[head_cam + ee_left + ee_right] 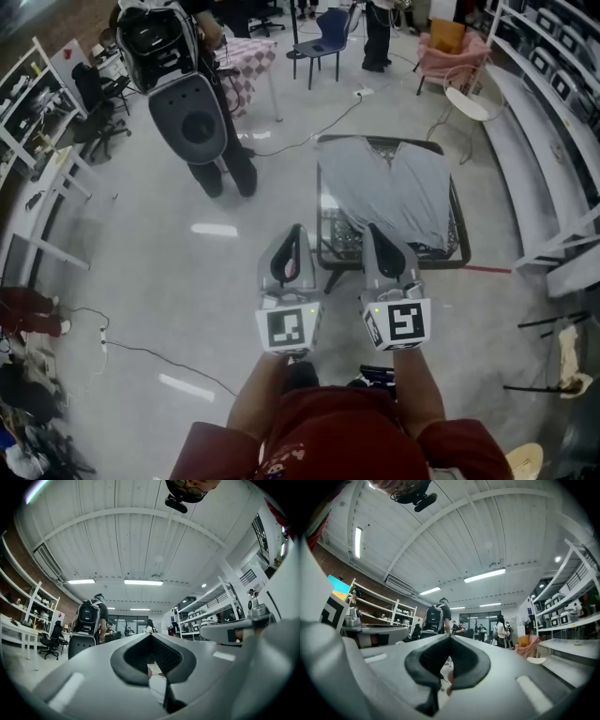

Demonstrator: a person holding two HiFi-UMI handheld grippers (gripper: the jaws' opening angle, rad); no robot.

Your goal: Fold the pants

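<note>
Head view has the pants (394, 192) spread flat on the table (461, 246) at centre right, with the left gripper (294, 234) and right gripper (377, 234) just below, jaws closed on nothing; folding looks unstarted, so next they must reach in, open and pinch an edge.

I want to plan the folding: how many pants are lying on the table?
1. The grey pants lie spread flat over the dark-framed glass table. Anything beneath them would be hidden.
</note>
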